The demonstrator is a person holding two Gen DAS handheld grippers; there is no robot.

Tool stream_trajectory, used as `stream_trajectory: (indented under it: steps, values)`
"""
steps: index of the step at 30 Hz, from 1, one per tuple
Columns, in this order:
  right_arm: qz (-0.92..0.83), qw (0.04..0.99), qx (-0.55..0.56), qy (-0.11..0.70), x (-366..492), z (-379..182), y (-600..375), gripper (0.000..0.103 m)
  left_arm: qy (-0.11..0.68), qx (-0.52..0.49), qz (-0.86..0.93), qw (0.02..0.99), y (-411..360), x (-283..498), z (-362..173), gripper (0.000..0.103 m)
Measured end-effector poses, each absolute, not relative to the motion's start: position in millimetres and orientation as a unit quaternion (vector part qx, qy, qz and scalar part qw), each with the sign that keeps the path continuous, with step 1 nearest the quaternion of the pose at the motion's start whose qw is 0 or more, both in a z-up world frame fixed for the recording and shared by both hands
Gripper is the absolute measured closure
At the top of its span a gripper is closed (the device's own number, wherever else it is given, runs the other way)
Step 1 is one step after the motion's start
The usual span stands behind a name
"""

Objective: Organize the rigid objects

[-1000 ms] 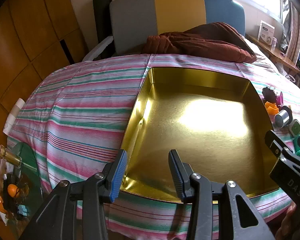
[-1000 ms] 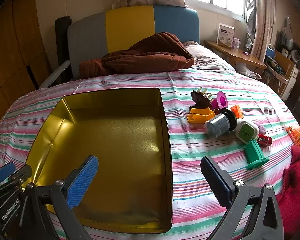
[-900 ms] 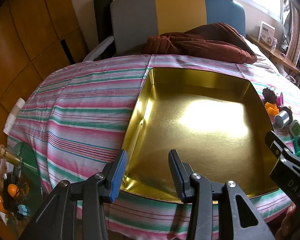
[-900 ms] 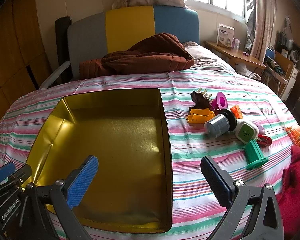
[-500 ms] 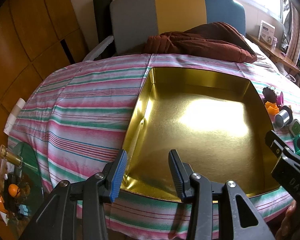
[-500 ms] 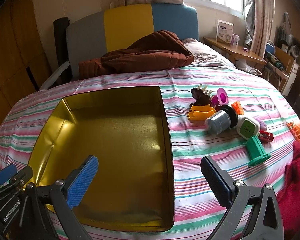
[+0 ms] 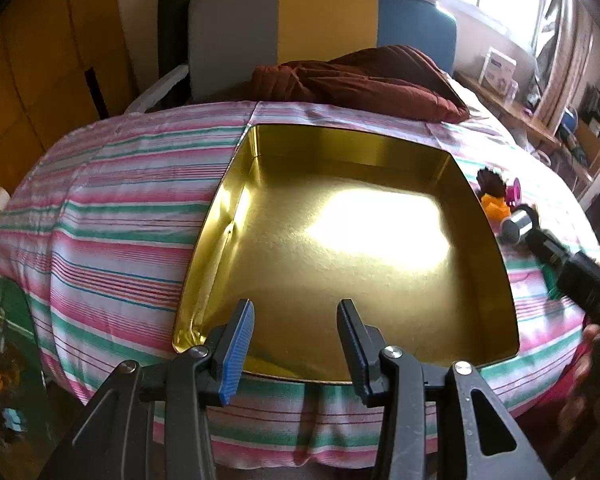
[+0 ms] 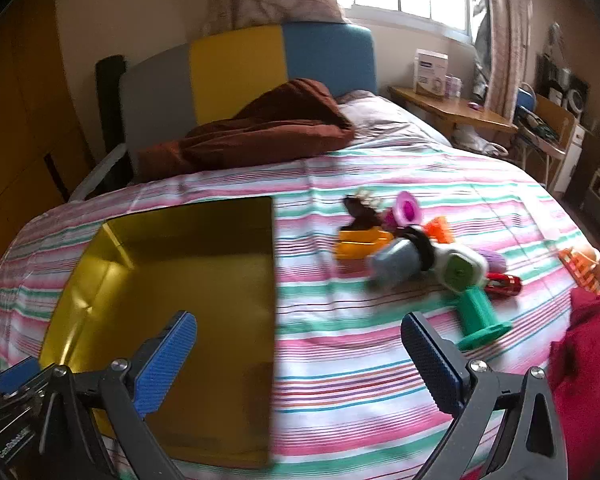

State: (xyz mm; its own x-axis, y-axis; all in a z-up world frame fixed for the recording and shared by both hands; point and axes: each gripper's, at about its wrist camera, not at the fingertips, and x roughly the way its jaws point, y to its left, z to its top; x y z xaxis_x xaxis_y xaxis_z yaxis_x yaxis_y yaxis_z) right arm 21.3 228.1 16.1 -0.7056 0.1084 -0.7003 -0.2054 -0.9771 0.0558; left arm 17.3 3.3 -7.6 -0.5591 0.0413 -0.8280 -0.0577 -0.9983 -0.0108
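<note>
An empty gold tin tray (image 7: 260,148) lies on the striped bedspread; it also shows in the right wrist view (image 8: 100,248). My left gripper (image 7: 294,340) is open and empty over the tray's near edge. My right gripper (image 8: 300,360) is open wide and empty, above the bedspread just right of the tray. A cluster of small toys lies to the tray's right: a grey cup (image 8: 396,260), a yellow piece (image 8: 358,242), a pink funnel (image 8: 406,208), a white-and-green cube (image 8: 460,268), a green spool (image 8: 480,316) and a red piece (image 8: 502,284).
A brown blanket (image 8: 260,132) is bunched at the bed's head before a grey, yellow and blue headboard (image 8: 236,68). An orange toy (image 8: 580,268) and red cloth (image 8: 588,344) lie at the far right. A wooden desk (image 8: 452,114) stands beyond the bed.
My right gripper has moved forward and to the right toward the toy cluster, which now looks nearer and blurred. My left gripper has shifted slightly forward over the tray's edge.
</note>
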Motion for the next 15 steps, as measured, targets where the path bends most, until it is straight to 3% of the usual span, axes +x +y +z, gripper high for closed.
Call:
stream_trajectory:
  steps: [15]
  values:
    - [0.889, 0.189, -0.398, 0.123, 27.6, 3.8, 360.2, 0.004, 0.028, -0.467, 0.882, 0.055, 32.4, 24.2, -7.4, 0.059]
